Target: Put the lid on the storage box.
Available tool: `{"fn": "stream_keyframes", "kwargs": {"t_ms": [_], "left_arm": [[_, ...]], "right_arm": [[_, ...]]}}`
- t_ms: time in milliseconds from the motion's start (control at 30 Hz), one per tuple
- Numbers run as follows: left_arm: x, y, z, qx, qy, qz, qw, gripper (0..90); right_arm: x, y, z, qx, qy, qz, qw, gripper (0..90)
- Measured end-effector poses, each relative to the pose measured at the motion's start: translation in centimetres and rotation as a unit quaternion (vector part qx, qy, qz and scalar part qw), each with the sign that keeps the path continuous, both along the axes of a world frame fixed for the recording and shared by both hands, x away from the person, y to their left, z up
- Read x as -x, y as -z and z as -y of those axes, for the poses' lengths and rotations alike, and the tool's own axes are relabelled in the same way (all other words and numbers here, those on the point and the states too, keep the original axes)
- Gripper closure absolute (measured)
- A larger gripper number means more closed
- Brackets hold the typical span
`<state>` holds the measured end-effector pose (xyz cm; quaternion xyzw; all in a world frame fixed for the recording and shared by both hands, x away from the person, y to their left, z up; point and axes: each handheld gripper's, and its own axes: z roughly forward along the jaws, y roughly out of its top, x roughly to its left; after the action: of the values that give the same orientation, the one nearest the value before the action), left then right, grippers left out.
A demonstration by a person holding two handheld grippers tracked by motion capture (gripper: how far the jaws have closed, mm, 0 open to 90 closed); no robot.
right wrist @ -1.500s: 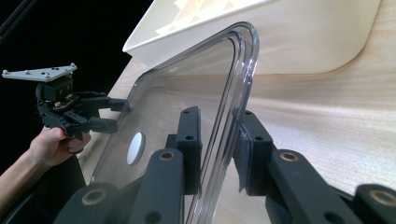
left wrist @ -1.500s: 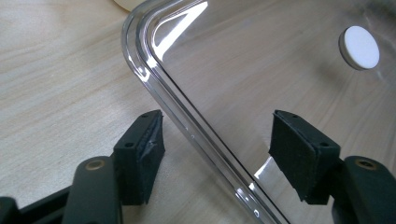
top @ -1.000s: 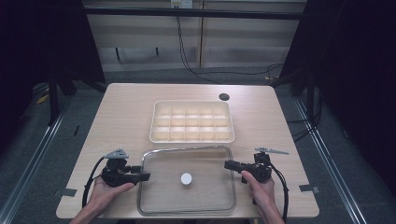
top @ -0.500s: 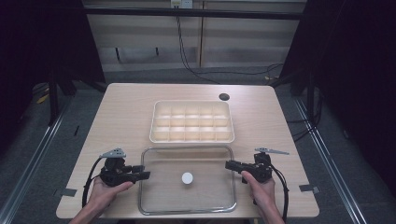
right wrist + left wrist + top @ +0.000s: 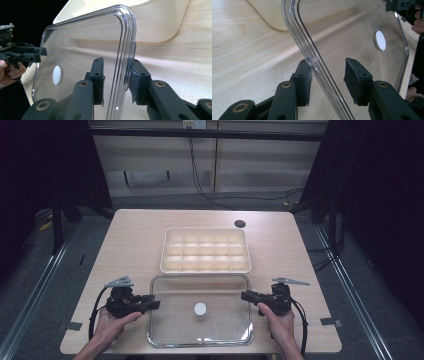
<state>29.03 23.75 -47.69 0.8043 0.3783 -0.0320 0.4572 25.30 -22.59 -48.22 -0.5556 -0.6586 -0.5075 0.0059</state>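
Lying flat on the near half of the pale wood-grain table point(image 5: 130, 245), toward six o'clock: a clear rectangular plastic lid with rounded corners and a ridged rim point(image 5: 200, 336), carrying a small white round disc point(image 5: 200, 309) near its middle. Sitting just beyond it at twelve o'clock, edge nearly touching: a cream plastic organiser tray divided into a grid of small compartments point(image 5: 205, 266), smooth and matte.

Straddling the lid's nine o'clock edge: the left gripper point(image 5: 154, 302), black, jaws parted with the transparent rim running between the rubbery textured pads point(image 5: 353, 77); one pad sitting just beside the rim, the other standing apart, so gaping rather than clamping. Showing brass-coloured pivot pins on the jaw arms in the left gripper view.

Straddling the three o'clock edge: the right gripper point(image 5: 246, 295), jaws likewise parted around the ridged rim, the outer pad point(image 5: 136, 77) touching or almost touching the plastic, the inner one apart; cannot tell whether pressing.

Holding each gripper from six o'clock: a hand, left hand point(image 5: 112, 322) and right hand point(image 5: 277, 320). Trailing back from each: a black cable. Sitting at one o'clock on the table: a small dark round spot point(image 5: 240, 224).
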Motion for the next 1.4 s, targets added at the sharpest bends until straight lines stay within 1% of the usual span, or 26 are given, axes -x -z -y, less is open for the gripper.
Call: {"fn": "stream_keyframes", "kwargs": {"t_ms": [133, 167, 267, 300, 367, 400, 433, 500, 533, 600, 667, 800, 833, 967, 1000, 1033, 1067, 1267, 1300, 1333, 1400], "left_arm": [[0.0, -0.5, 0.0, 0.01, -0.004, 0.003, 0.9999, 58.9], [-0.1, -0.6, -0.1, 0.011, -0.002, 0.005, 0.9999, 59.6], [0.0, -0.8, -0.2, 0.016, -0.007, 0.009, 0.9998, 61.6], [0.0, -1.0, -0.3, 0.019, -0.005, 0.01, 0.9997, 61.6], [0.0, -1.1, -0.5, 0.027, 0.0, 0.009, 0.9996, 64.7], [0.0, -1.2, -0.8, 0.036, 0.002, 0.01, 0.9993, 65.3], [0.0, -1.3, -0.8, 0.038, -0.001, 0.01, 0.9992, 65.8], [0.0, -1.3, -0.9, 0.039, 0.002, 0.012, 0.9992, 66.0], [0.0, -1.4, -0.9, 0.042, 0.002, 0.011, 0.9991, 66.6], [0.1, -1.6, -1.0, 0.038, 0.004, 0.016, 0.9991, 67.0], [0.3, -1.9, -0.9, 0.044, 0.004, 0.022, 0.9988, 67.5], [0.2, -2.3, -0.9, 0.044, 0.006, 0.027, 0.9987, 69.2], [0.2, -2.7, -0.8, 0.05, -0.001, 0.031, 0.9983, 70.0], [0.2, -3.0, -0.7, 0.049, -0.006, 0.039, 0.998, 70.8], [0.1, -3.2, -0.6, 0.048, -0.01, 0.04, 0.998, 70.9], [0.1, -3.3, -0.6, 0.047, -0.011, 0.043, 0.9979, 70.9], [0.0, -3.4, -0.5, 0.047, -0.009, 0.046, 0.9978, 71.1], [-0.2, -3.4, -0.5, 0.049, -0.007, 0.046, 0.9977, 71.4], [-0.3, -3.6, -0.4, 0.05, -0.008, 0.046, 0.9977, 71.7], [-0.3, -3.6, -0.5, 0.046, -0.008, 0.048, 0.9977, 71.6], [-0.3, -3.8, -0.4, 0.046, -0.008, 0.05, 0.9976, 71.3]], "right_arm": [[0.0, -0.5, -0.1, 0.004, 0.001, 0.012, 0.9999, 67.9], [0.0, -0.6, -0.1, 0.001, 0.002, 0.016, 0.9999, 68.0], [-0.1, -0.8, -0.1, 0.0, 0.003, 0.019, 0.9998, 68.0], [-0.1, -0.9, -0.1, -0.001, 0.004, 0.021, 0.9998, 68.1], [-0.1, -1.2, -0.2, -0.004, 0.007, 0.025, 0.9997, 68.3], [-0.1, -1.2, -0.2, -0.007, 0.009, 0.026, 0.9996, 68.4], [-0.1, -1.3, -0.2, -0.011, 0.012, 0.027, 0.9995, 68.5], [-0.1, -1.4, -0.3, -0.011, 0.013, 0.028, 0.9995, 68.5], [-0.1, -1.6, -0.4, -0.006, 0.012, 0.031, 0.9994, 68.5], [0.0, -1.8, -0.4, -0.004, 0.011, 0.032, 0.9994, 68.6], [0.1, -2.1, -0.4, -0.001, 0.012, 0.037, 0.9992, 68.6], [0.2, -2.6, -0.4, 0.0, 0.012, 0.045, 0.9989, 68.8], [0.2, -2.8, -0.3, 0.001, 0.014, 0.051, 0.9986, 68.9], [0.3, -3.2, -0.2, -0.004, 0.016, 0.056, 0.9983, 69.5], [0.4, -3.2, -0.1, -0.009, 0.017, 0.054, 0.9984, 69.9], [0.4, -3.2, 0.0, -0.018, 0.02, 0.051, 0.9983, 70.2], [0.5, -3.3, 0.0, -0.02, 0.022, 0.052, 0.9982, 70.1], [0.6, -3.6, 0.0, -0.015, 0.024, 0.058, 0.9979, 70.3], [0.7, -4.1, 0.0, -0.012, 0.025, 0.063, 0.9976, 70.4], [0.7, -4.3, 0.0, -0.01, 0.025, 0.067, 0.9974, 70.4], [0.8, -4.7, -0.1, -0.006, 0.025, 0.076, 0.9968, 70.7]]}}
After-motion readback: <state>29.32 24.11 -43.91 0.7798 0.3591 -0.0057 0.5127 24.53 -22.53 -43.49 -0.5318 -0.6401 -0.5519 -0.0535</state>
